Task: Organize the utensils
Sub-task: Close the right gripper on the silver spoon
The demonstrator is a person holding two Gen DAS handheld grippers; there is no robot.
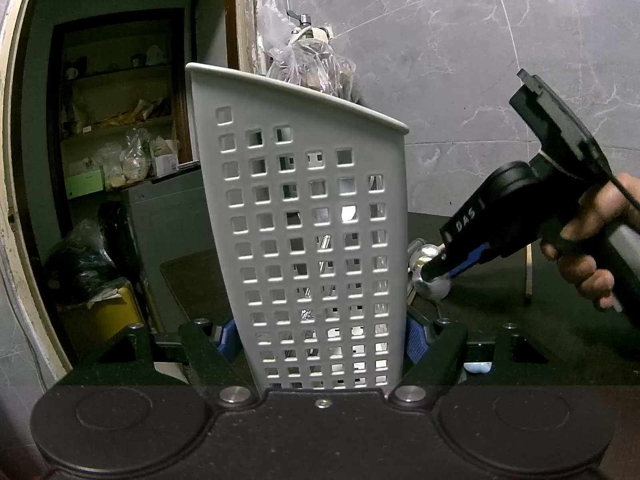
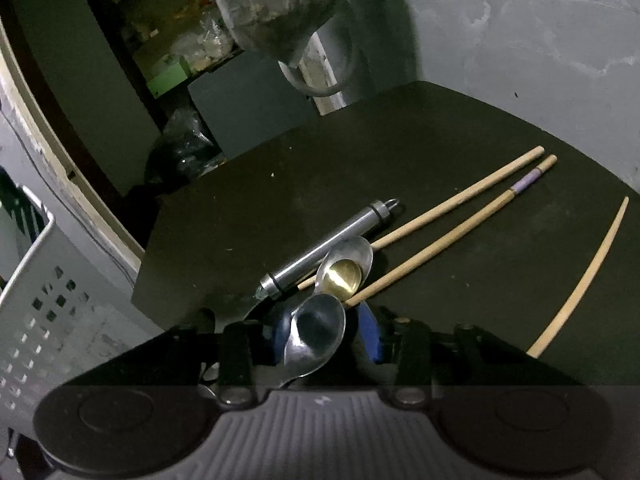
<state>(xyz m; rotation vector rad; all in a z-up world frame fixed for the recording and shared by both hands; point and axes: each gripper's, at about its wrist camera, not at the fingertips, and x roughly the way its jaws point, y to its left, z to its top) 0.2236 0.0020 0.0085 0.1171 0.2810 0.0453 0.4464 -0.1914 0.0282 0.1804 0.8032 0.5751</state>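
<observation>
The perforated holder [image 1: 312, 240] stands upright on the table [image 2: 460, 128], with utensils inside it. To its right lie two spoons [image 2: 346, 268], one partly over the other. A metal tube [image 2: 324, 248] lies just left of them, two chopsticks [image 2: 460, 200] run behind, and a third chopstick [image 2: 584, 276] lies apart, further right.

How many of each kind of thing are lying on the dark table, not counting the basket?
Spoons: 2
Chopsticks: 3
Metal tubes: 1
Total: 6
</observation>
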